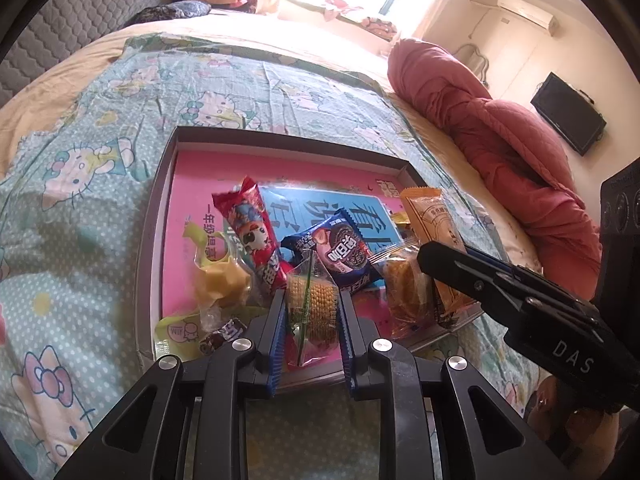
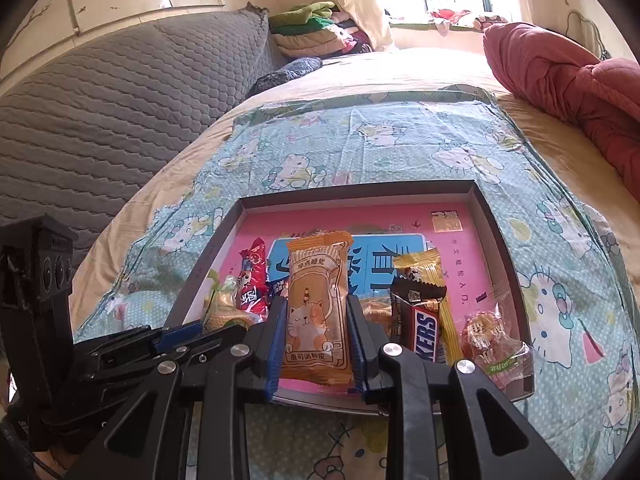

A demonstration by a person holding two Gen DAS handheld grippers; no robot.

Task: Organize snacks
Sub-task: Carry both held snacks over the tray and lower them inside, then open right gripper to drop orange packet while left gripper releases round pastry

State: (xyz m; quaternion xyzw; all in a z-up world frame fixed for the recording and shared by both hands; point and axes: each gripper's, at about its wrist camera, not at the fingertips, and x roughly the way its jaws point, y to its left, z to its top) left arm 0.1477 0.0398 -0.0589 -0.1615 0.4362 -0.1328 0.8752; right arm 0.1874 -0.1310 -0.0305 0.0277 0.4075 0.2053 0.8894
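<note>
A shallow grey box (image 1: pixel 160 184) (image 2: pixel 500 240) with a pink and blue lining lies on the bed and holds several wrapped snacks. My left gripper (image 1: pixel 313 300) is shut on a clear pack of yellow crackers (image 1: pixel 314 304) over the box's near edge. My right gripper (image 2: pixel 316 308) is shut on an orange cat-print snack pack (image 2: pixel 318 312), held upright above the box. In the box lie a red snack bar (image 1: pixel 252 236), a dark blue cookie pack (image 1: pixel 344 252), a Snickers bar (image 2: pixel 420 328) and a clear candy bag (image 2: pixel 496 344).
The box sits on a Hello Kitty sheet (image 2: pixel 400 140) spread over a cream bed. A rolled pink duvet (image 1: pixel 500 132) lies along the right, a grey quilted headboard (image 2: pixel 100 112) on the left. The right gripper's body (image 1: pixel 520 300) crosses the left view's right side.
</note>
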